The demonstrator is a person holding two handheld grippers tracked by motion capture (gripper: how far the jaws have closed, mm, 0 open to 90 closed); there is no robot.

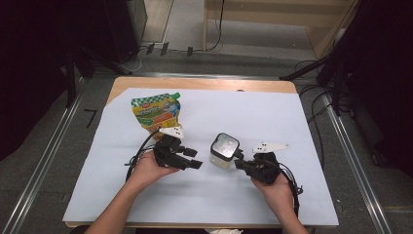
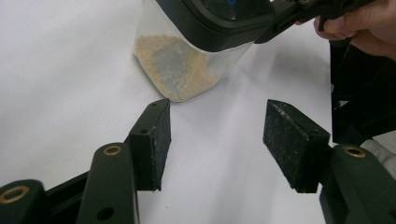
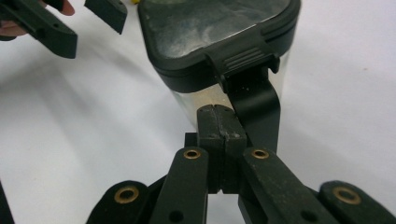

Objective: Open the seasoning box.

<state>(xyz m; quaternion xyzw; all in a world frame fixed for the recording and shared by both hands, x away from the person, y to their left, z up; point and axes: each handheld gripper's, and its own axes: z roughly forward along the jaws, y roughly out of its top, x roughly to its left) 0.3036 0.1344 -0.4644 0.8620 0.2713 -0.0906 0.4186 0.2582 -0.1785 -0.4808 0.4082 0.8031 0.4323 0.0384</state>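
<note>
A clear container [image 1: 224, 150] with a black lid stands mid-table, with beige crumbs in its bottom [image 2: 182, 70]. My left gripper [image 1: 195, 158] lies just left of it, open, with bare white sheet between its pads [image 2: 217, 140]; the container is a short way beyond the tips. My right gripper [image 1: 239, 161] comes in from the container's right side. Its jaws are shut, pad against pad [image 3: 219, 114], and the tips touch the clear wall just below the lid's ribbed latch [image 3: 243, 58]. A black latch strap [image 3: 256, 107] hangs beside the tips.
A green and yellow spouted pouch [image 1: 157, 111] lies at the back left on the white sheet [image 1: 253, 112], which covers a wooden table [image 1: 204, 84]. Cables trail from both grippers toward the near edge. Dark stands and cables surround the table on the floor.
</note>
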